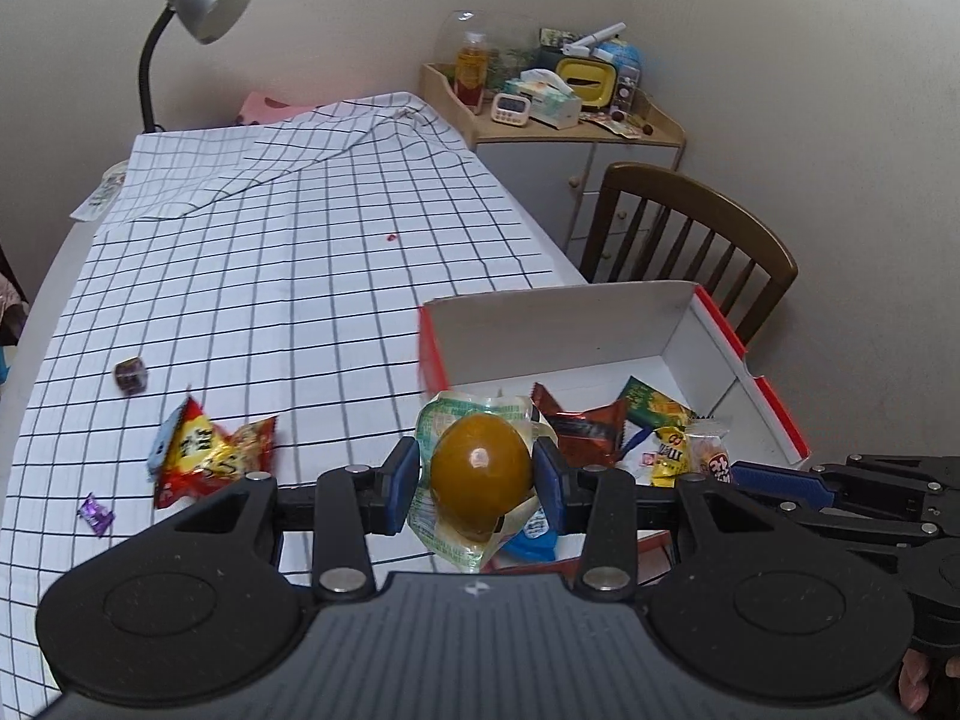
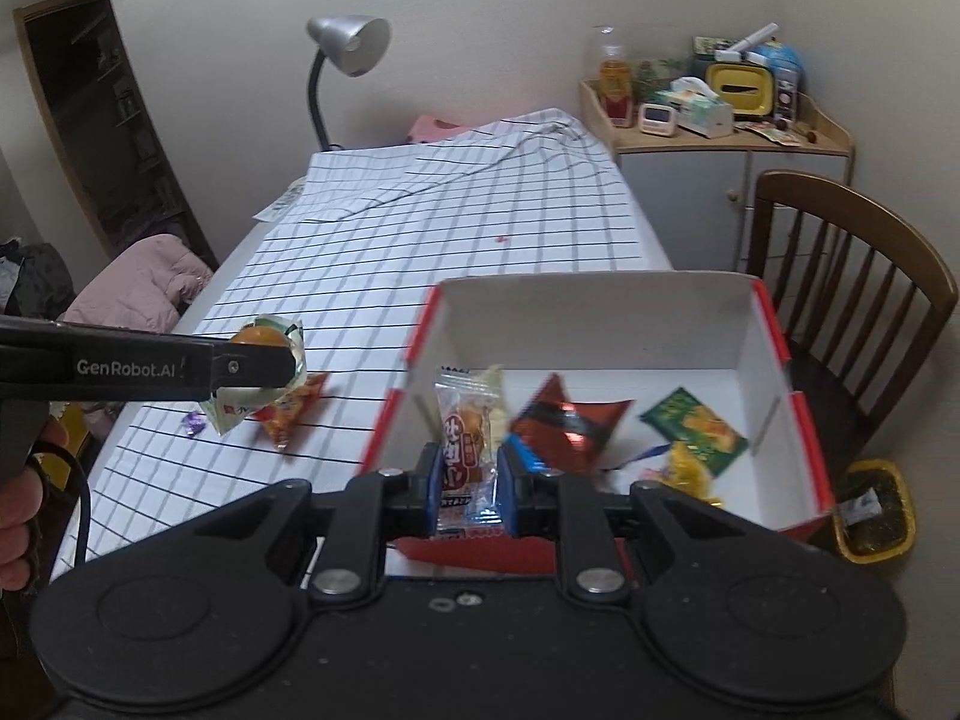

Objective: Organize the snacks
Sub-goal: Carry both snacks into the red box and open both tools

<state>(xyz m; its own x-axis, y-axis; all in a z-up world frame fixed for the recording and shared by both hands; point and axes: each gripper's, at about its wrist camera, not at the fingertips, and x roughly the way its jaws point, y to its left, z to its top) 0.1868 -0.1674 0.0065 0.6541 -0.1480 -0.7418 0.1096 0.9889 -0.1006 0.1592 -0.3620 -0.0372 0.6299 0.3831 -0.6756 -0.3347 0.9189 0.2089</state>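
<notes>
My left gripper [image 1: 480, 477] is shut on a packaged brown egg [image 1: 482, 471], held above the table beside the left wall of the white box with red rim [image 1: 558, 324]; the egg also shows in the right wrist view [image 2: 262, 338]. My right gripper [image 2: 467, 474] is shut on a clear-wrapped snack with a red label [image 2: 465, 441], held over the box's near left corner [image 2: 600, 312]. Inside the box lie a dark red foil packet [image 2: 564, 423], a green packet [image 2: 696, 429] and a yellow packet [image 2: 690, 471].
On the checked tablecloth [image 1: 288, 252] lie a red and yellow snack bag [image 1: 204, 450], a small purple candy [image 1: 96, 513] and a dark wrapped cube [image 1: 131, 373]. A wooden chair [image 1: 690, 228] stands right of the table. A desk lamp [image 1: 198, 12] and a cluttered cabinet [image 1: 558, 102] are at the back. A yellow bin [image 2: 876, 510] sits on the floor.
</notes>
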